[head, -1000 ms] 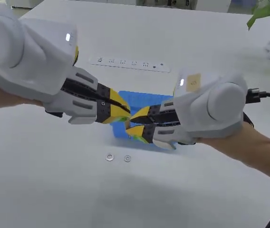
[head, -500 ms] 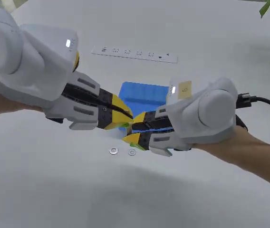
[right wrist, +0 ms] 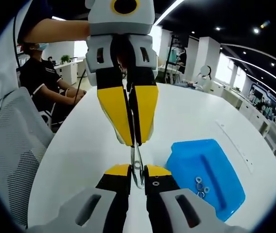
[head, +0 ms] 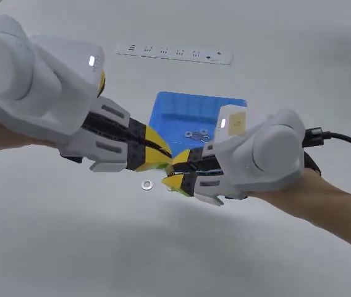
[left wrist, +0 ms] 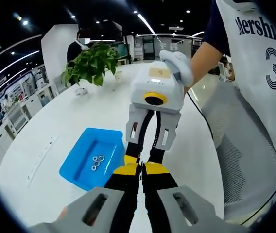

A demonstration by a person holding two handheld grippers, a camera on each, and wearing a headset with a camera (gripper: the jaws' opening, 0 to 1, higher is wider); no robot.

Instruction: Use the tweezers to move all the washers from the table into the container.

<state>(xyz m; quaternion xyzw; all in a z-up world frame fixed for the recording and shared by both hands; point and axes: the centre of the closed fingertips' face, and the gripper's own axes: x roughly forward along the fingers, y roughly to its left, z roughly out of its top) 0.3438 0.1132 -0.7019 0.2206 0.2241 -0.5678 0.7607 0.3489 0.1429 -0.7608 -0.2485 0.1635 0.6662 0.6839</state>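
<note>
Head view: the two grippers meet tip to tip at the middle of the frame above a white table (head: 70, 247), the left gripper (head: 163, 153) reaching in from the upper left and the right gripper (head: 173, 177) from the right. Just below their tips lies one washer (head: 147, 185) on the table. Right behind the tips, towards the top of the frame, sits the blue container (head: 175, 111), with a small cluster of washers (head: 197, 135) inside it. A white power strip (head: 172, 54) lies along the top edge.

In the right gripper view the thin metal tweezers (right wrist: 137, 164) run down the centre. Their upper end is clamped between the left gripper's yellow jaws, which are pressed together. Their lower end sits between the right gripper's own jaws at the bottom, which stand narrow and close around them. The container is at the lower right of that frame.

In the left gripper view its own jaws are drawn nearly together at the bottom centre, and the container lies at the centre left.
</note>
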